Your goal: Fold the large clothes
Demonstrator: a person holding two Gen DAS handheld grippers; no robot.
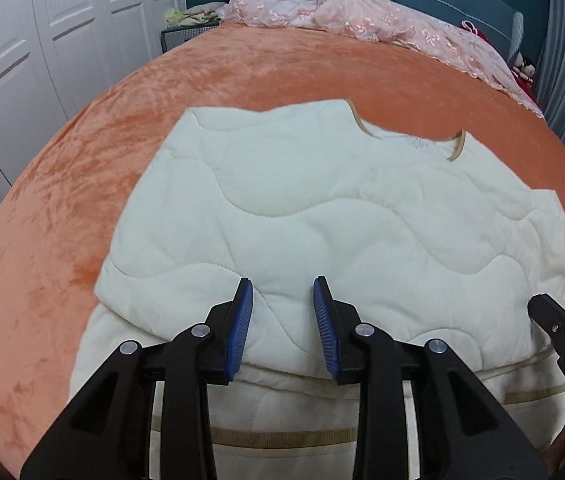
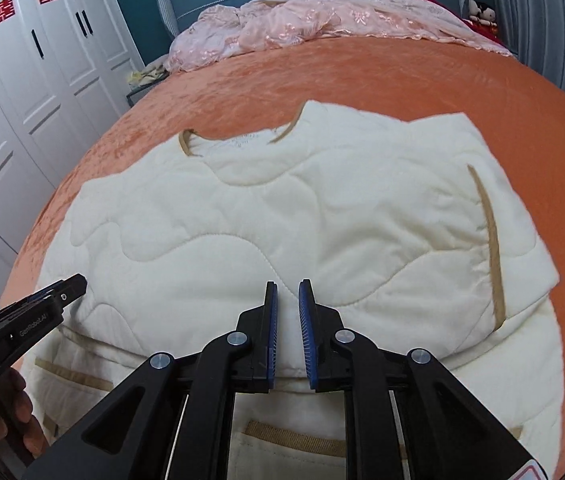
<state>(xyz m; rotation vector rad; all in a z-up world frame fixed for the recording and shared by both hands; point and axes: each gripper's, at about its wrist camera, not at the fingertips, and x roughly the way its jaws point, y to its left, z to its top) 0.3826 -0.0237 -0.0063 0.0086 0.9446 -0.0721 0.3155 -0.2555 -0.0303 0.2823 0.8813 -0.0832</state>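
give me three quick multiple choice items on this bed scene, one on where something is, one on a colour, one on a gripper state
1. Where does the pink lace cover lie?
A. at the bed's far end
B. under the jacket
C. on the floor

2. What colour is the bedspread?
A. blue
B. orange
C. grey

3. How do the left gripper's jaws stand?
A. shut on fabric
B. open, holding nothing
C. out of view

Key: 1 A, the pink lace cover is bunched by the headboard. 2 B, the bedspread is orange around the cream quilted jacket. 3 B, the left gripper shows a wide gap.

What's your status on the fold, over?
Left gripper open, right gripper narrowly open, both empty. Cream quilted jacket flat on orange bedspread. Nothing in the way.
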